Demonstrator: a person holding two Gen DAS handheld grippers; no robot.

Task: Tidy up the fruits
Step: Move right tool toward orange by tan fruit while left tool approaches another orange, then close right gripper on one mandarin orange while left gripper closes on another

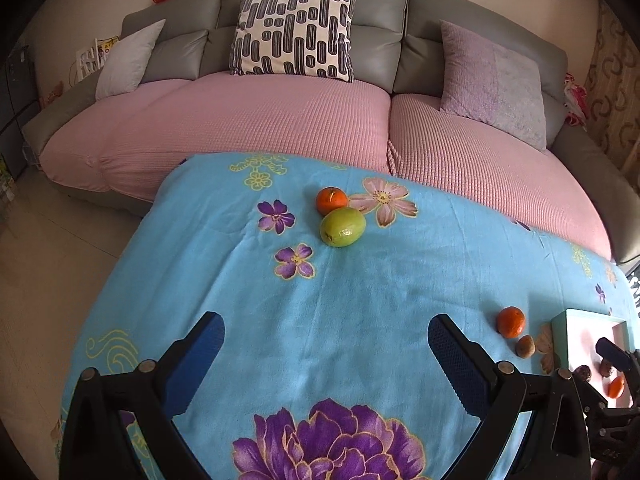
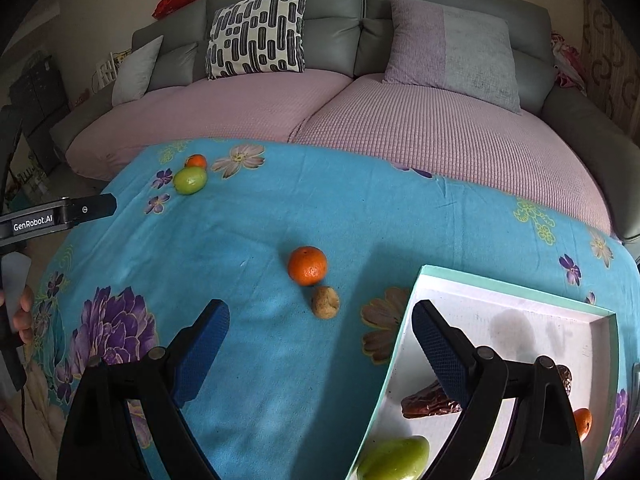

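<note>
1. Blue-padded left tongs (image 1: 324,344) hang released; far green fruit (image 1: 343,227) and orange (image 1: 331,200) wait.
2. Our right tongs (image 2: 320,334), released, face the near orange (image 2: 307,265); we'd grasp it next.
3. Tray (image 2: 516,292) already holds fruit.

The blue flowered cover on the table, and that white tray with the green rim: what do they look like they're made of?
The blue flowered cover looks like soft, matte, fleecy fabric: it lies in gentle creases, has a slightly fuzzy surface and shows no shine. The white tray looks rigid, perhaps painted wood or stiff card: straight walls, sharp corners, a smooth floor with faint grey smudges. I can't tell which.
</note>
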